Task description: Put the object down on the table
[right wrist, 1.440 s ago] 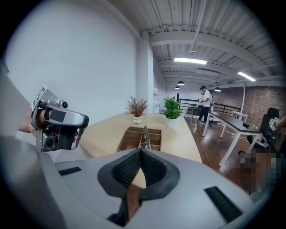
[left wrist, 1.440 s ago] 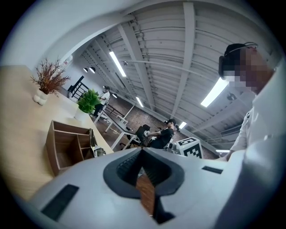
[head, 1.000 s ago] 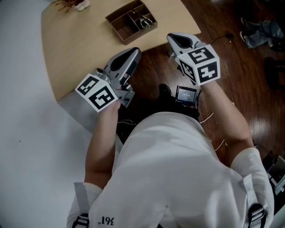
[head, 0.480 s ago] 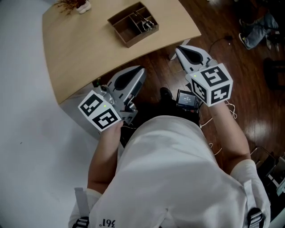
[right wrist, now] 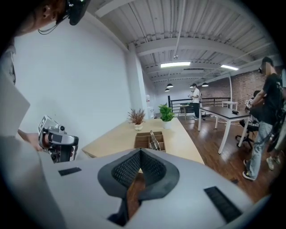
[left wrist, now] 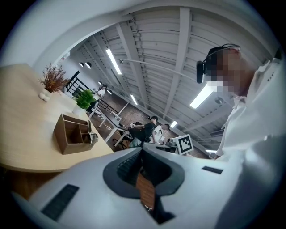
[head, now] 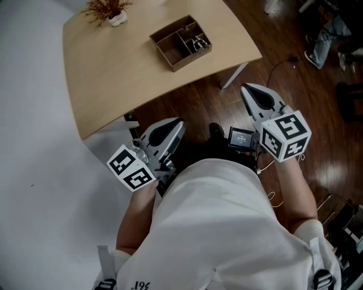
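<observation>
A brown wooden organizer box with small metal items in one compartment stands on the light wooden table. It also appears in the left gripper view as the box and in the right gripper view as the box. Both grippers hang over the dark floor, short of the table's near edge and close to the person's body. My left gripper is shut with nothing in it; its jaws meet at the tip. My right gripper is shut and empty too, jaws touching.
A small dried plant in a white pot sits at the table's far corner. A white table leg stands beside the right gripper. A black device hangs at the person's waist. Other people and tables stand farther off.
Both grippers have drawn back from the table edge toward the person's body. The table and the box now lie farther away at the top of the head view.
</observation>
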Action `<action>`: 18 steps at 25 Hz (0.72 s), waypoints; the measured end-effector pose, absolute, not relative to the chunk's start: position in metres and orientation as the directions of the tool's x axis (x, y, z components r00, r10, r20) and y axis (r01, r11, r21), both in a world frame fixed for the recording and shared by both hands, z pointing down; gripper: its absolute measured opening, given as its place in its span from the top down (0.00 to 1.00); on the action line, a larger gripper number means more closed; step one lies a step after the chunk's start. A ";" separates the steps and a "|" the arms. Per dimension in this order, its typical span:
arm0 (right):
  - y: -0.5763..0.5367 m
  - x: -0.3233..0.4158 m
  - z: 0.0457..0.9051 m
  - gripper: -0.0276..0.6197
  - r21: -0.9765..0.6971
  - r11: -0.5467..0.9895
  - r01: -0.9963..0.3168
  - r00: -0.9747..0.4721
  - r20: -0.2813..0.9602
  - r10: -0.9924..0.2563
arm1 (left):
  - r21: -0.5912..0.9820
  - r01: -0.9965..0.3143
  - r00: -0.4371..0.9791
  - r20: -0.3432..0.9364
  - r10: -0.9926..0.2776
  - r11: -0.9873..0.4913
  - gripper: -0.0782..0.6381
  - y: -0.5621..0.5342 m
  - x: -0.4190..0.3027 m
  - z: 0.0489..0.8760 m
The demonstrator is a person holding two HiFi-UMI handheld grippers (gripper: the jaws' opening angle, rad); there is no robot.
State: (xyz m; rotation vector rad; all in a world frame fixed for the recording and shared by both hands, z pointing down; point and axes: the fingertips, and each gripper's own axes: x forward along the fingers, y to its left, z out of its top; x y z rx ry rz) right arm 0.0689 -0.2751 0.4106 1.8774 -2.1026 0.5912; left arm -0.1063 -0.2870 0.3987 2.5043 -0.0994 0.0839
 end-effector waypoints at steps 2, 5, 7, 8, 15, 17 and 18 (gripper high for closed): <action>-0.271 0.067 0.411 0.95 -0.122 0.065 -0.990 -0.114 0.459 -0.881 | 0.619 -0.106 0.994 0.090 -0.063 -0.779 0.89 -0.287 -0.119 0.407; -0.270 0.064 0.409 0.95 -0.110 0.045 -0.993 -0.091 0.461 -0.883 | 0.637 -0.120 0.993 0.093 -0.079 -0.762 0.89 -0.292 -0.134 0.414; -0.272 0.060 0.405 0.95 -0.100 0.039 -0.994 -0.081 0.457 -0.886 | 0.632 -0.120 0.993 0.083 -0.087 -0.766 0.89 -0.297 -0.140 0.413; -0.272 0.058 0.405 0.95 -0.096 0.036 -0.995 -0.077 0.457 -0.886 | 0.629 -0.118 0.993 0.078 -0.089 -0.768 0.89 -0.298 -0.143 0.413; -0.269 0.046 0.401 0.95 -0.077 0.029 -0.997 -0.061 0.458 -0.887 | 0.620 -0.106 0.994 0.049 -0.097 -0.777 0.89 -0.304 -0.158 0.408; -0.270 0.042 0.400 0.95 -0.073 0.031 -0.997 -0.061 0.457 -0.888 | 0.622 -0.108 0.994 0.047 -0.100 -0.775 0.89 -0.305 -0.162 0.409; -0.270 0.040 0.400 0.95 -0.071 0.032 -0.997 -0.062 0.456 -0.888 | 0.623 -0.108 0.994 0.046 -0.101 -0.774 0.89 -0.306 -0.164 0.410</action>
